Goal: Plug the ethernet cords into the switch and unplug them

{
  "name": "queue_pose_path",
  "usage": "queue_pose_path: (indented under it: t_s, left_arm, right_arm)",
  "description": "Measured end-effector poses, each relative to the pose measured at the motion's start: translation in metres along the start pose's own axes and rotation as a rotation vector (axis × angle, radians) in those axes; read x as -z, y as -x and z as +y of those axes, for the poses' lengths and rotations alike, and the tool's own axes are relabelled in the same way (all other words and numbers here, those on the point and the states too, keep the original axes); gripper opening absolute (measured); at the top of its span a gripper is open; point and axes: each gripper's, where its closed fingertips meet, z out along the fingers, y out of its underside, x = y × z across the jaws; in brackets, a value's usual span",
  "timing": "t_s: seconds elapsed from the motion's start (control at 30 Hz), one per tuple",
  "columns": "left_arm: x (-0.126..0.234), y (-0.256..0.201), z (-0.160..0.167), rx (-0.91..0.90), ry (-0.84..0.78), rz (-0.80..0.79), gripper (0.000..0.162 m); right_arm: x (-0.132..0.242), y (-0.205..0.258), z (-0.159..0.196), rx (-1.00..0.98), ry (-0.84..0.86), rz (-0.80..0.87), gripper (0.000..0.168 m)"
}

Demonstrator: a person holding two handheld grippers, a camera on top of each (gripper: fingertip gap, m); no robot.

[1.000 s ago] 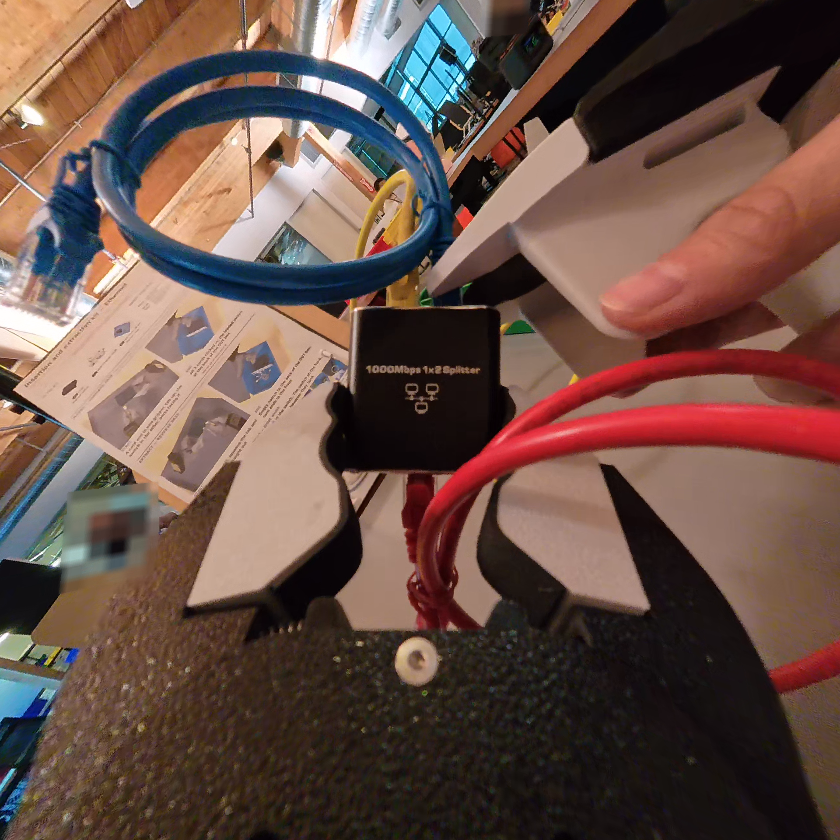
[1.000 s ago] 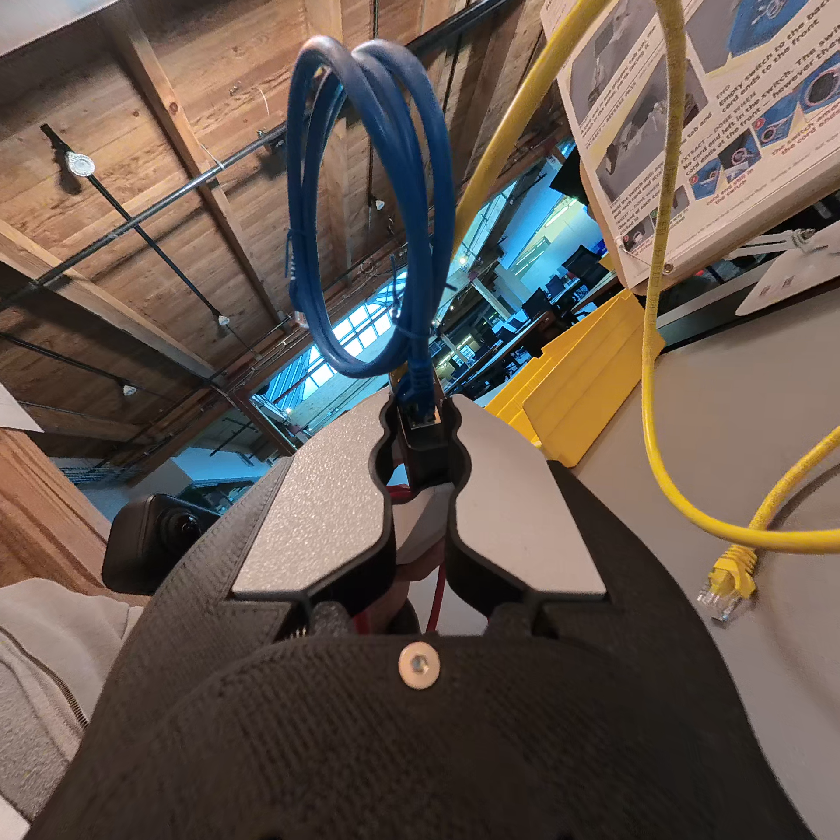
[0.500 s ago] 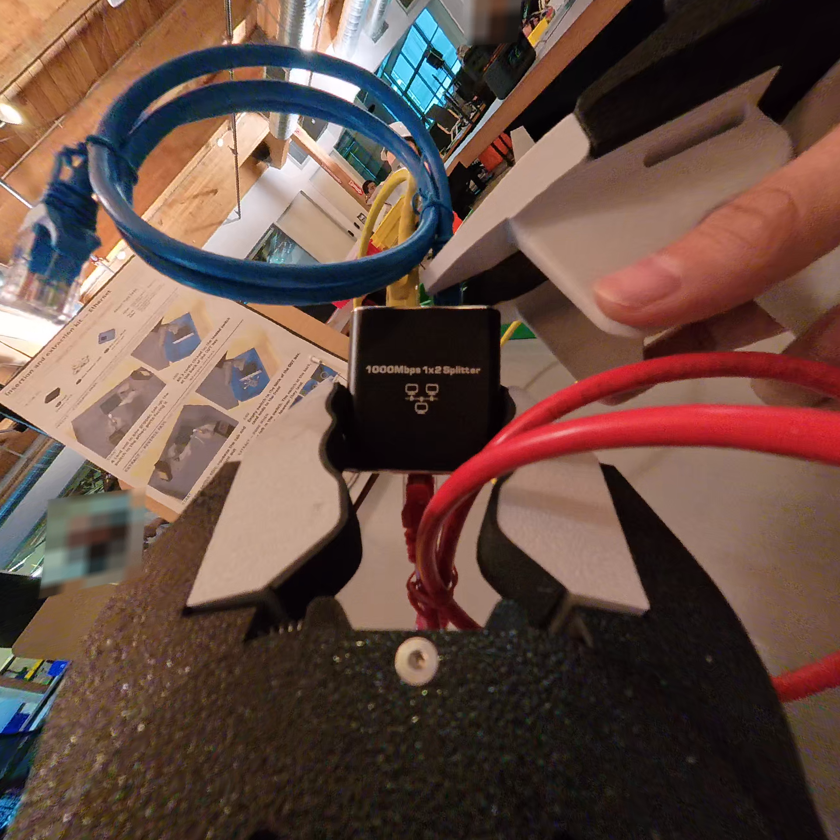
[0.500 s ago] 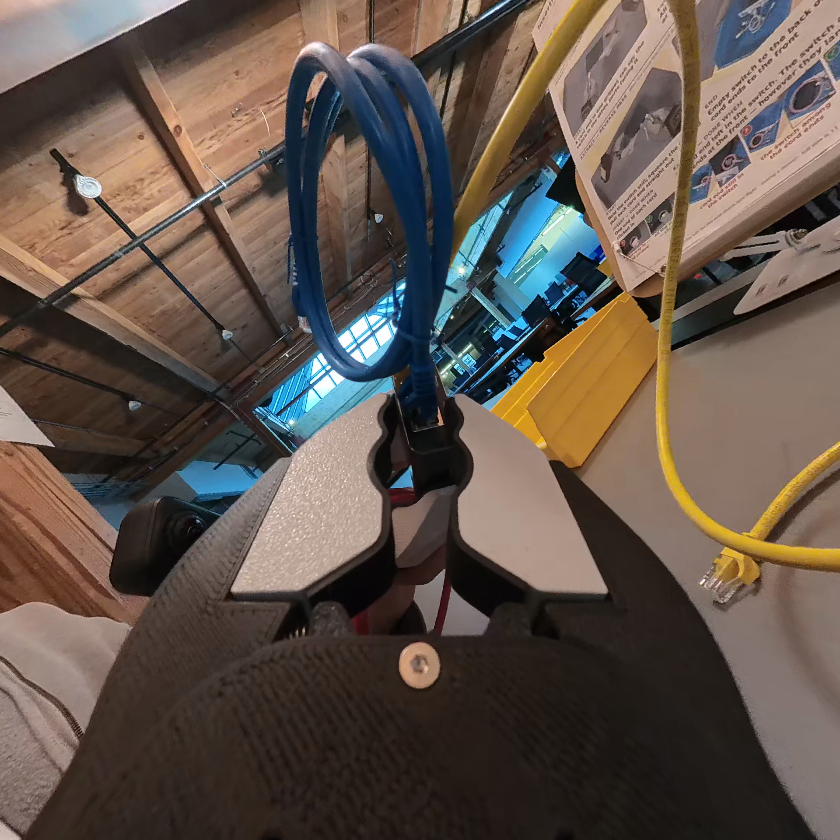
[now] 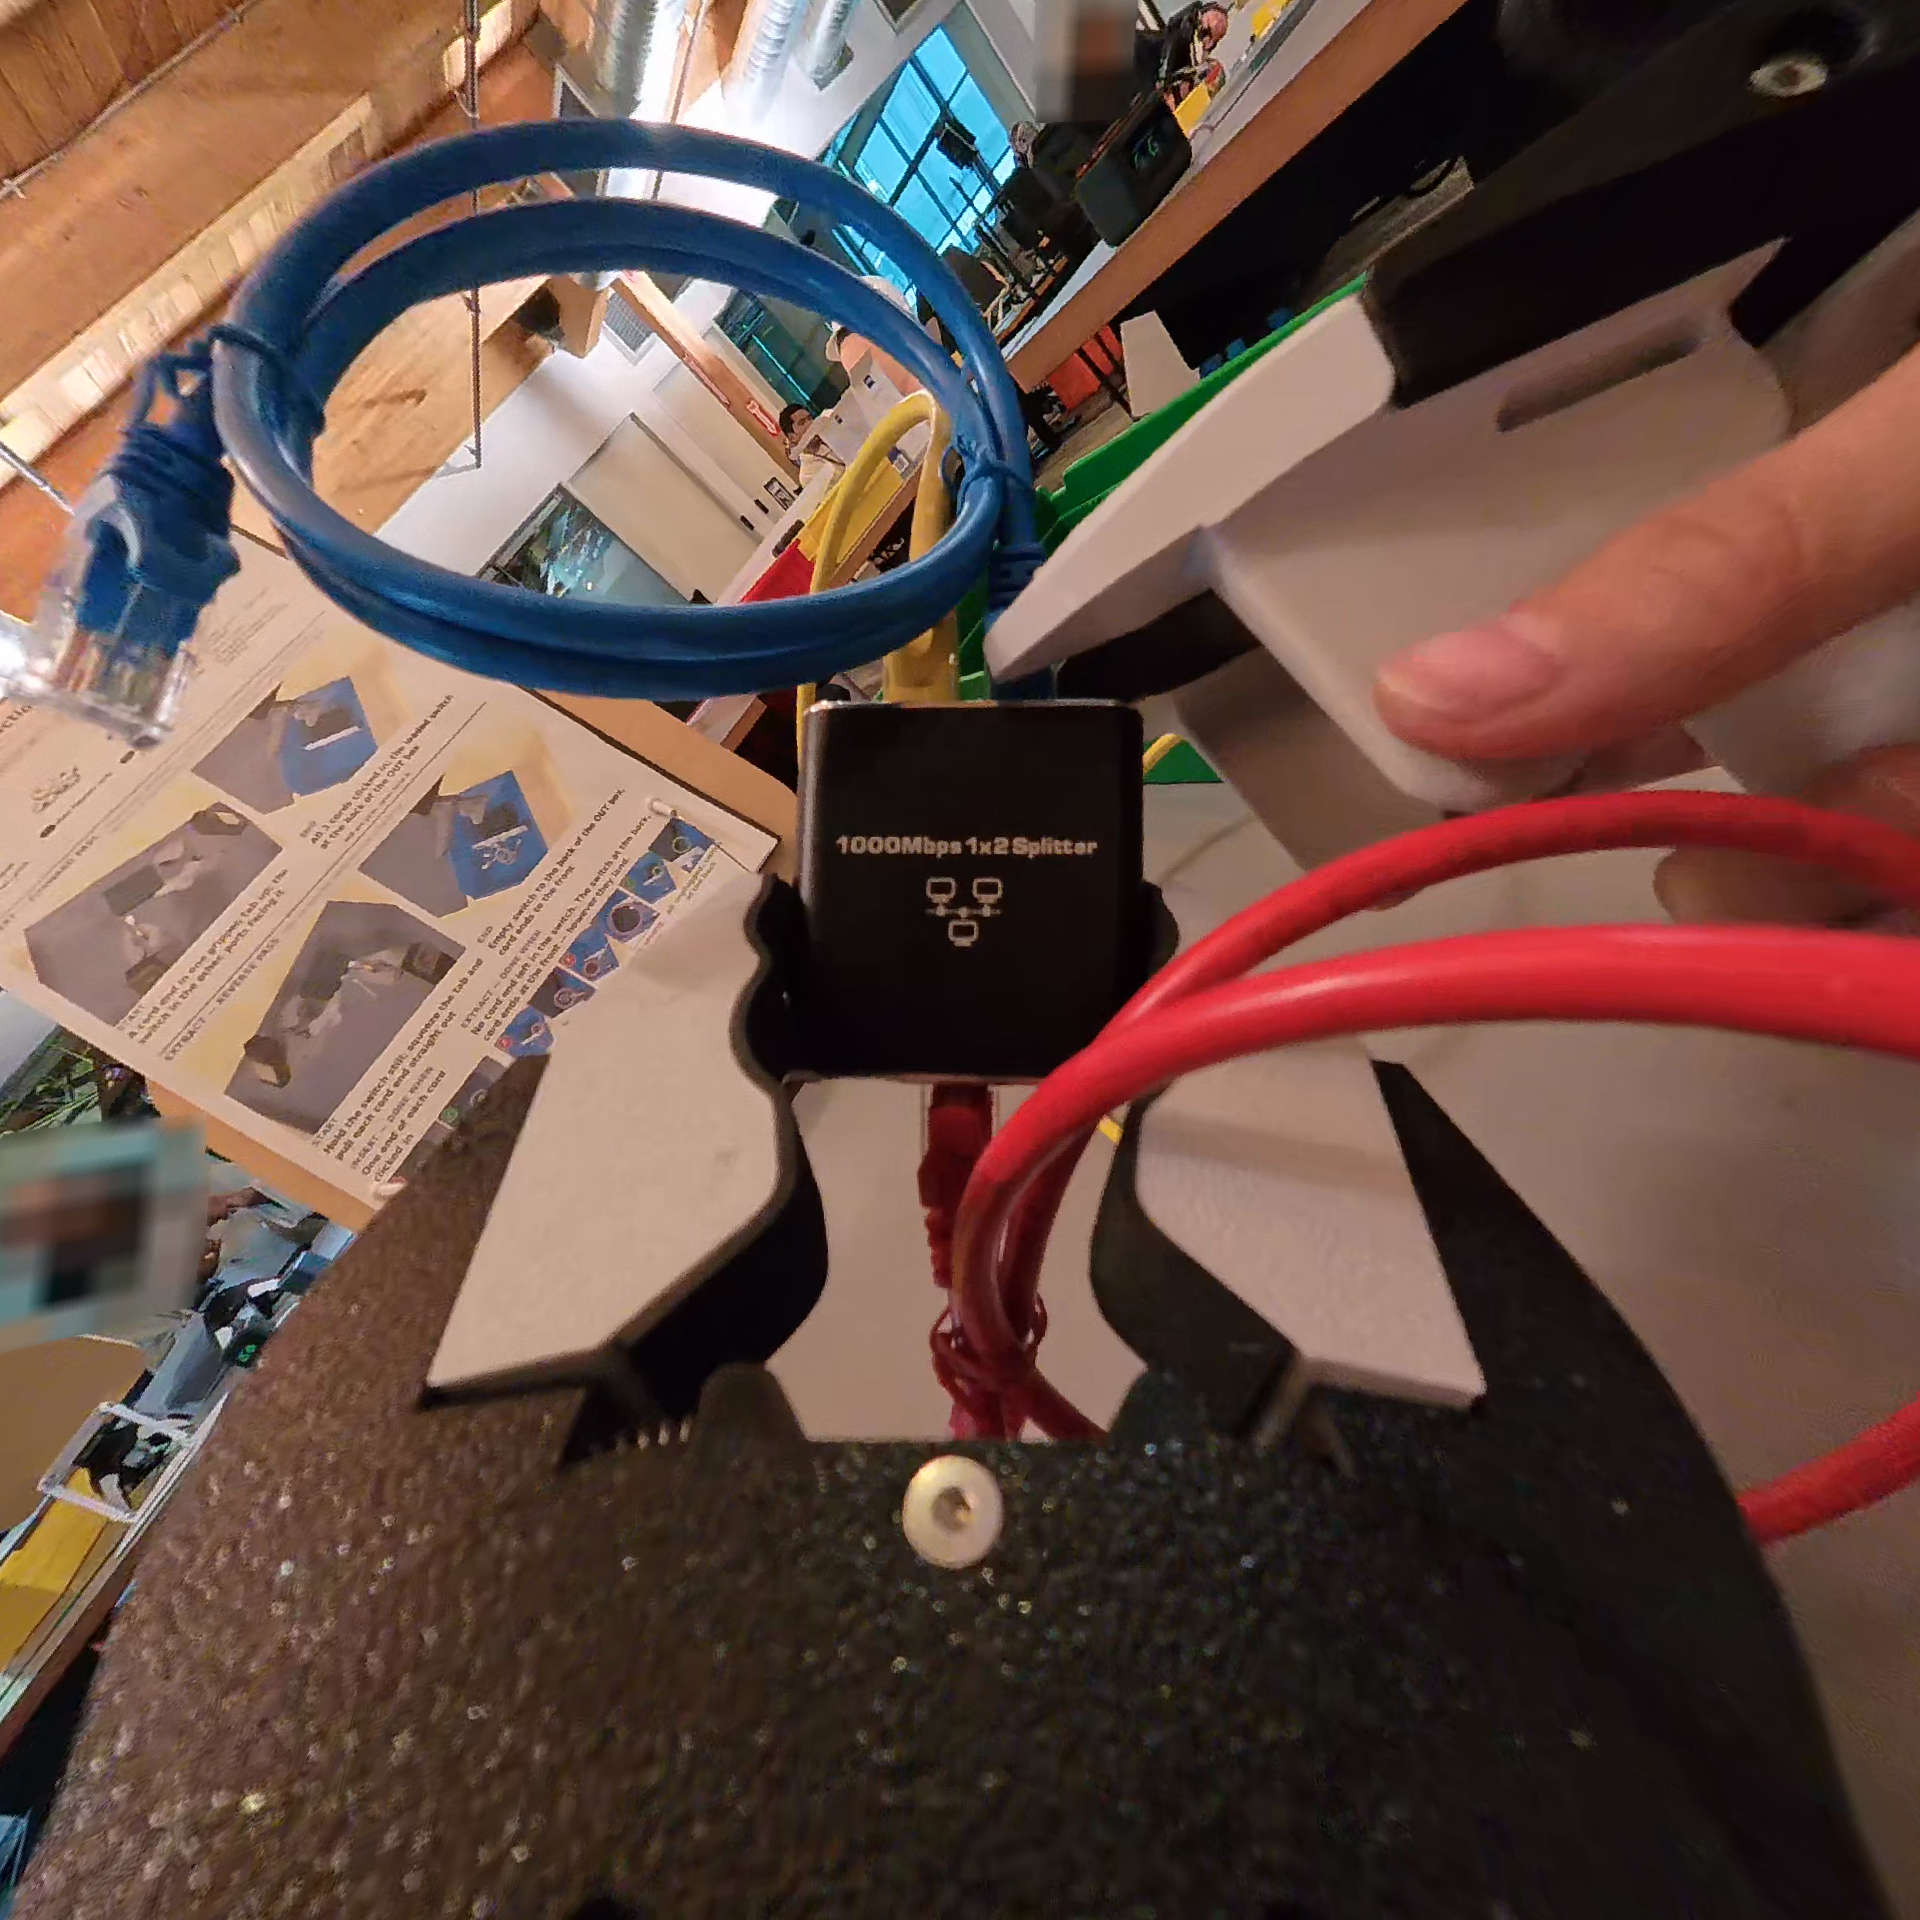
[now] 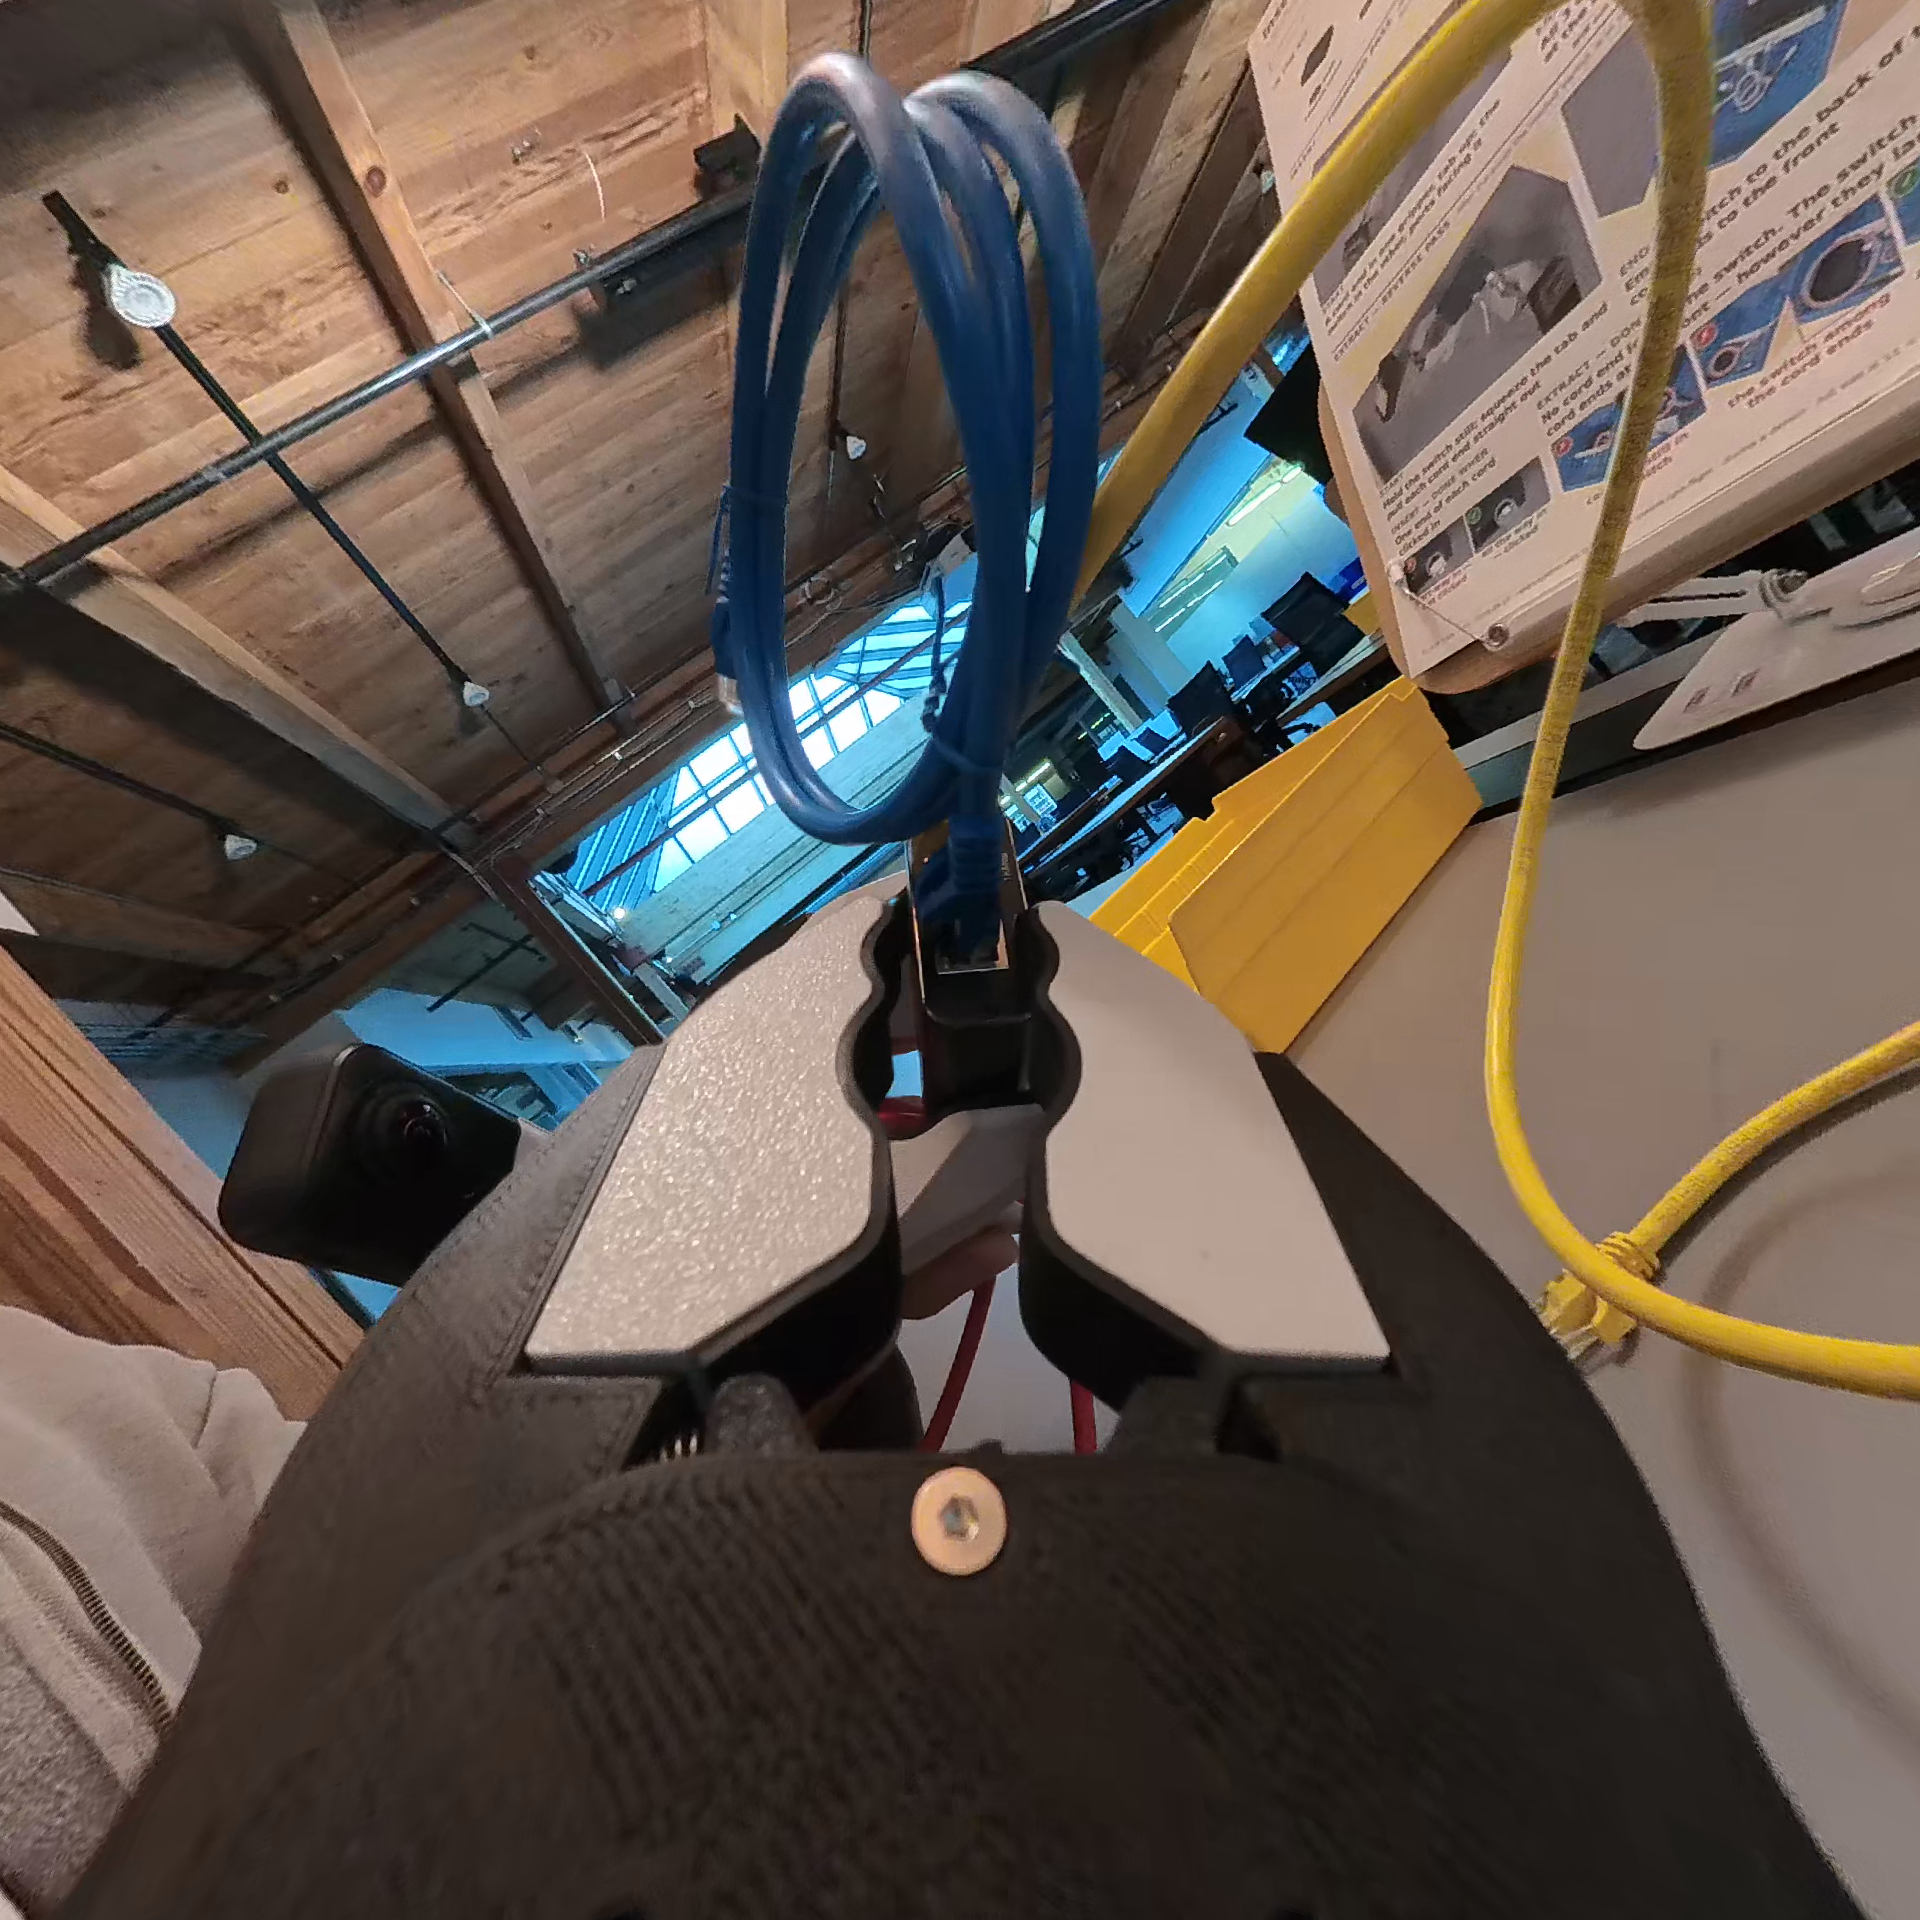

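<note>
Between left tongs (image 5: 961, 977): clamped on switch (image 5: 966, 894), steadying; right tongs (image 6: 961, 997) at 1 o'clock, pinching blue cord (image 6: 914, 436) plug.

left claw (image 5: 966, 966): black speckled body, grey finger plates, silver hex screw | right claw (image 6: 961, 1023): black ribbed body, grey textured plates, silver screw | sleeve (image 6: 94, 1507): light grey

One switch (image 5: 966, 894), three cords: one blue (image 5: 623, 644), one yellow (image 6: 1507, 935), one red (image 5: 1455, 987); two yellow bins (image 6: 1320, 883).
</note>
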Motion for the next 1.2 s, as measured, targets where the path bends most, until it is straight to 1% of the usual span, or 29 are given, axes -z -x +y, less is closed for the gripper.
queue_pose_path:
  t_s: [0.1, 0.33, 0.53, 0.93, 1.2]
  left_arm:
    - [-0.0004, -0.0006, 0.0015, -0.008, 0.009, 0.003, 0.063]
    - [-0.0001, -0.0005, 0.0015, -0.021, 0.011, -0.002, 0.063]
    - [0.0001, -0.0006, 0.0011, -0.039, 0.016, -0.009, 0.063]
    - [-0.0008, -0.0025, 0.0042, 0.025, 0.026, 0.024, 0.062]
    - [-0.0034, -0.0057, 0.0083, 0.054, 0.035, 0.043, 0.063]
  right_arm:
    - [0.0002, -0.0016, 0.0008, -0.008, 0.000, 0.007, 0.015]
    - [0.0002, -0.0016, 0.0008, -0.013, -0.006, 0.004, 0.015]
    - [0.0008, -0.0013, 0.0010, 0.023, 0.000, 0.011, 0.015]
    - [-0.0003, -0.0032, 0.0025, 0.056, 0.031, 0.038, 0.015]
    - [0.0007, -0.0061, 0.0042, 0.139, 0.043, 0.068, 0.014]
